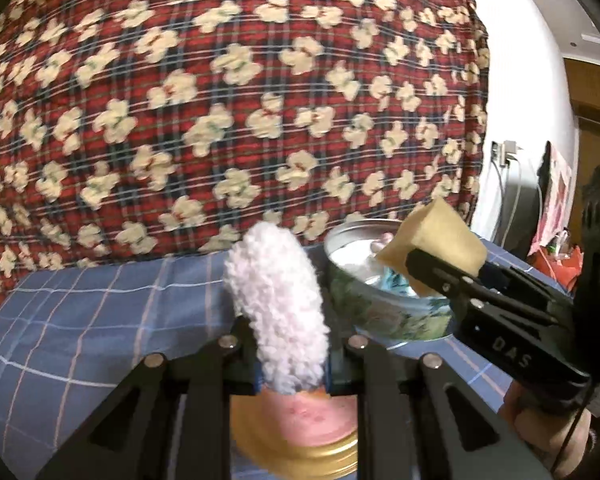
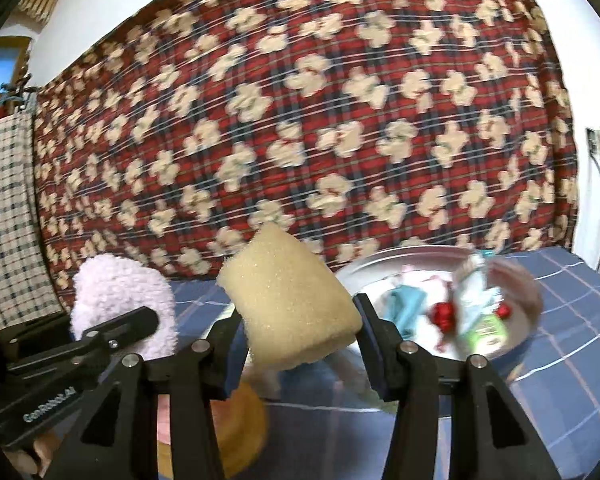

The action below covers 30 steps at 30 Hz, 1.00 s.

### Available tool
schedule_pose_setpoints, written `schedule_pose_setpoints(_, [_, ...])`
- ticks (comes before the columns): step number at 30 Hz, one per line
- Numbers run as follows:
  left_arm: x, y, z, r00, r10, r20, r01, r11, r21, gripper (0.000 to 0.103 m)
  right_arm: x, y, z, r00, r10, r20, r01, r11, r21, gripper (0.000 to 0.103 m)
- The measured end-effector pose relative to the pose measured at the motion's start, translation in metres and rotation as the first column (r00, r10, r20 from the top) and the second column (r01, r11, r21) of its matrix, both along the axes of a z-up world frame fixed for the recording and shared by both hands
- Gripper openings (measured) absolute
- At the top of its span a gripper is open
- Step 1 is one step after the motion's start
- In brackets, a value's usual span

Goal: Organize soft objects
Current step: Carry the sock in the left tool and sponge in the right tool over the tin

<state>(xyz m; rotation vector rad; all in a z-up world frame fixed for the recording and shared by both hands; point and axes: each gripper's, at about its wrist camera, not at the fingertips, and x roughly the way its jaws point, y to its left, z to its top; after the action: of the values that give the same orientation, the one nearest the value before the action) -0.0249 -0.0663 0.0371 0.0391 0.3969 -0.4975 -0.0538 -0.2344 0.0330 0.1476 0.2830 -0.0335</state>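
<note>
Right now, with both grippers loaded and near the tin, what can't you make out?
- Tin contents: in the left view the sponge and right gripper cover them; in the right view they are motion-blurred.
- Gold-rimmed lid: half hidden under the left gripper in both views.
- Fluffy cloth: its lower end is hidden between the fingers.
- Blue bedsheet: its near part is cut off by the gripper bodies.

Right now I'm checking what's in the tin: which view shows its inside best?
Right wrist view: the tin lies open to it, showing small items inside. Left wrist view shows the tin mostly side-on, partly behind the sponge.
</note>
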Motion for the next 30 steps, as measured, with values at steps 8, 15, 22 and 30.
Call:
schedule_pose_setpoints(8, [0.006,-0.056,0.010,0.997,-0.077,-0.004,0.077,0.997,-0.011,0.018,0.002,-0.062,0.003,0.992,-0.125,0.010,0.125,0.992,-0.019,0.052])
schedule_pose_setpoints(15, [0.015,-0.107,0.009,0.991,-0.133,-0.012,0.133,0.991,0.011,0.018,0.009,-0.107,0.003,0.977,-0.213,0.018,0.213,0.976,-0.053,0.052])
schedule_pose_setpoints(22, [0.026,-0.147,0.005,0.987,-0.154,-0.033,0.155,0.988,0.020,0.018,0.018,-0.142,0.004,0.960,-0.280,0.025,0.281,0.955,-0.099,0.052])
schedule_pose_setpoints(30, [0.037,-0.191,-0.002,0.984,-0.163,-0.068,0.165,0.986,0.022,0.018,0.032,-0.179,-0.003,0.949,-0.314,-0.013,0.312,0.945,-0.099,0.052])
